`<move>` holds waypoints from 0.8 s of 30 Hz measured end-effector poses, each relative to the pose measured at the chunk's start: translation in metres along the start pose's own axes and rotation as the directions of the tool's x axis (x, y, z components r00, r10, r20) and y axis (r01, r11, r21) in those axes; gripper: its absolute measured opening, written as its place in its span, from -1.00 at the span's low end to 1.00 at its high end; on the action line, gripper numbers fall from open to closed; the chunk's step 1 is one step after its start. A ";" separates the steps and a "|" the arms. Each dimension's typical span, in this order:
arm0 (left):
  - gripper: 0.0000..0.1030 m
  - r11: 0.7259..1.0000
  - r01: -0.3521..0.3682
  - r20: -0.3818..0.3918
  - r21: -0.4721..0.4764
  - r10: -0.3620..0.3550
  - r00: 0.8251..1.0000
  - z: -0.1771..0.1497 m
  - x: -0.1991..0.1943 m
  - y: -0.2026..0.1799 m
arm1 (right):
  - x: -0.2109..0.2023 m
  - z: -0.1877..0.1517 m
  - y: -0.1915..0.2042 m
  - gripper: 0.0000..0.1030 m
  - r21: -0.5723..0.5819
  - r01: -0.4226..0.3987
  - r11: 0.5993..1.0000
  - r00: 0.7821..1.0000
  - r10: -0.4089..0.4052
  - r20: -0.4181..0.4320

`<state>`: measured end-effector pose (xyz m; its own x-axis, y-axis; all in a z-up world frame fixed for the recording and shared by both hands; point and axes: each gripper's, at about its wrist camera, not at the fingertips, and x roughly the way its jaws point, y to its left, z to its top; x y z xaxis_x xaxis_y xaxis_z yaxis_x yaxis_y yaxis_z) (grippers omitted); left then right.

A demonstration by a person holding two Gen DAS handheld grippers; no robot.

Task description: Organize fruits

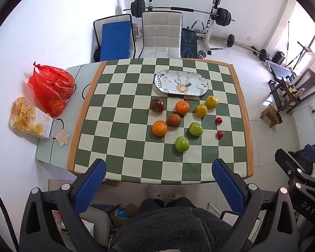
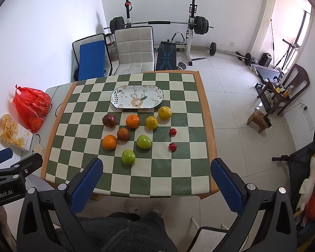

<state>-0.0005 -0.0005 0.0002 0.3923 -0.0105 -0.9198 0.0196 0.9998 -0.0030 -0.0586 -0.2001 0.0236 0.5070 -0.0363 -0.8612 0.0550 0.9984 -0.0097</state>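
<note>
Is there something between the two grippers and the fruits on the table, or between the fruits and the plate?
Nothing visible blocks either way. The left gripper and right gripper are open above the near table edge, with bare cloth up to the nearest green apple. The plate is empty, just behind the fruits.

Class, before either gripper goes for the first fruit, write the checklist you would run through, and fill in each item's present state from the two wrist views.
1. Left gripper open and holding nothing: ok.
2. Right gripper open and holding nothing: ok.
3. Floral plate free of fruit: ok.
4. All fruit loose on the checkered cloth, none stacked: ok.
5. Nearest green apple has room around it for the jaws: ok.
6. Fruit firm enough to squeeze: cannot tell.
</note>
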 end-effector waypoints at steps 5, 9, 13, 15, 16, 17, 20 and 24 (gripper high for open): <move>1.00 1.000 0.002 0.002 0.006 -0.002 1.000 0.000 -0.005 -0.007 | 0.001 0.000 0.000 1.00 0.003 -0.002 1.000 1.000 0.002 -0.001; 1.00 1.000 0.002 0.002 0.004 -0.002 1.000 0.000 -0.005 -0.007 | -0.001 0.000 -0.002 1.00 0.001 0.001 1.000 1.000 -0.001 0.003; 1.00 1.000 0.004 0.001 0.003 -0.004 1.000 -0.001 -0.005 -0.010 | -0.003 -0.007 0.006 1.00 0.005 0.004 1.000 1.000 -0.004 0.007; 1.00 1.000 0.003 0.001 0.005 -0.003 1.000 -0.001 -0.005 -0.010 | -0.003 -0.008 0.007 1.00 0.006 0.003 1.000 1.000 -0.003 0.008; 1.00 1.000 0.004 0.000 0.005 -0.004 1.000 -0.001 -0.005 -0.010 | -0.003 -0.007 0.005 1.00 0.006 0.001 1.000 1.000 -0.001 0.007; 1.00 1.000 0.005 -0.001 0.007 -0.005 1.000 -0.003 -0.008 -0.013 | -0.004 -0.007 0.005 1.00 0.005 0.004 1.000 1.000 -0.004 0.007; 1.00 1.000 0.004 -0.002 0.007 -0.004 1.000 -0.006 -0.013 -0.020 | -0.004 -0.006 0.003 1.00 0.005 0.002 1.000 1.000 -0.002 0.006; 1.00 1.000 0.005 0.001 0.006 -0.005 1.000 -0.006 -0.013 -0.022 | -0.001 -0.009 0.006 1.00 0.004 0.003 1.000 1.000 -0.003 0.006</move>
<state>-0.0115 -0.0220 0.0101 0.3934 -0.0158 -0.9192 0.0270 0.9996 -0.0056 -0.0661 -0.1938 0.0197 0.5123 -0.0397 -0.8579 0.0598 0.9982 -0.0105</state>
